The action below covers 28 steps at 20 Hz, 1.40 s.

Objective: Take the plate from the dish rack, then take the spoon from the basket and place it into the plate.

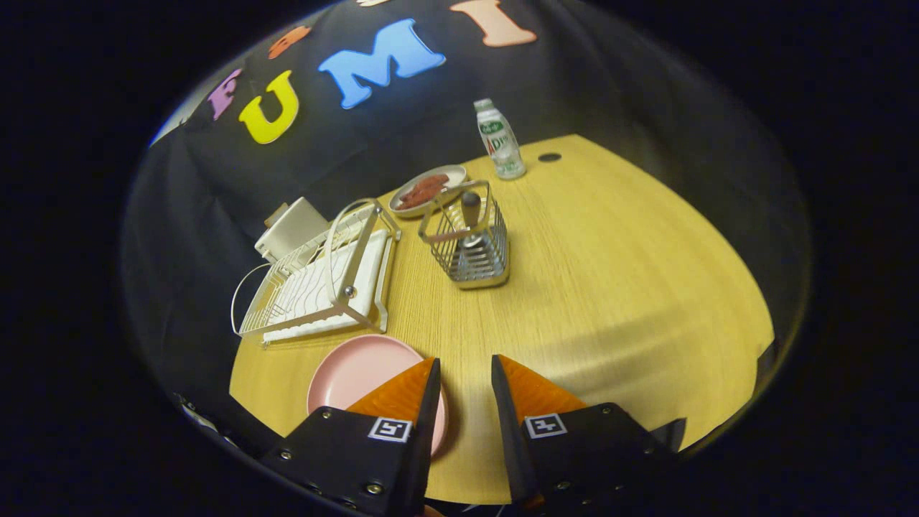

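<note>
1. We look from the gripper (465,373), forward along its two parted fingers, with bare table between the tips.
2. We sit high above the table's (610,287) near edge, tilted down toward its far edge and the booth wall.
3. The whole tabletop lies well ahead.

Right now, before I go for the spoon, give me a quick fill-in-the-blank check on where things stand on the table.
1. The pink plate lies flat on the ____, partly behind one finger.
2. The spoon stands handle-up in the wire ____.
3. The gripper is ____, with nothing between its fingers.
4. The dish rack sits between the pink plate and a white ____ at the table's far edge.

Missing words: table; basket; open; box
</note>
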### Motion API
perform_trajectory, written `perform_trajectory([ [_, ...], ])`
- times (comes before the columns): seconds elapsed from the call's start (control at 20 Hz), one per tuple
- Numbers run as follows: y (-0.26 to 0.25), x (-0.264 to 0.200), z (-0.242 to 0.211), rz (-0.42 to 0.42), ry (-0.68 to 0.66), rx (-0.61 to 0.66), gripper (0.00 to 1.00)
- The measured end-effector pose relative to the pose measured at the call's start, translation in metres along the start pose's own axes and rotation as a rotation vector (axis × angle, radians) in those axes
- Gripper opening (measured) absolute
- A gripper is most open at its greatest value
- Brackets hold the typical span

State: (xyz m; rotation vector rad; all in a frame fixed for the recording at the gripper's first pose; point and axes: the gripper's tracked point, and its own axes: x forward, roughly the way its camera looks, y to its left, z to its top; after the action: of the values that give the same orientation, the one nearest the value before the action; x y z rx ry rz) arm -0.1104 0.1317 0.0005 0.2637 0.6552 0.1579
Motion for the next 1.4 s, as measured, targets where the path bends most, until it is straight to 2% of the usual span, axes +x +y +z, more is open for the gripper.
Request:
perform_trajectory([
  [0.05,-0.007,-0.01,0.015,-0.034,-0.07,-0.037,0.43],
  [0.3,-0.008,-0.059,0.106,-0.068,-0.483,-0.195,0.43],
  [0.4,-0.009,-0.069,0.127,-0.07,-0.566,-0.234,0.43],
  [0.65,-0.007,-0.068,0.158,-0.054,-0.643,-0.258,0.43],
  [1.0,-0.007,-0.028,0.145,-0.019,-0.635,-0.276,0.44],
  [1.05,-0.008,-0.02,0.14,-0.018,-0.626,-0.276,0.56],
  [1.1,-0.011,-0.009,0.135,-0.014,-0.62,-0.279,0.59],
  [1.2,-0.013,0.018,0.126,0.005,-0.595,-0.275,0.6],
  [1.4,-0.019,0.063,0.112,0.032,-0.562,-0.254,0.7],
])
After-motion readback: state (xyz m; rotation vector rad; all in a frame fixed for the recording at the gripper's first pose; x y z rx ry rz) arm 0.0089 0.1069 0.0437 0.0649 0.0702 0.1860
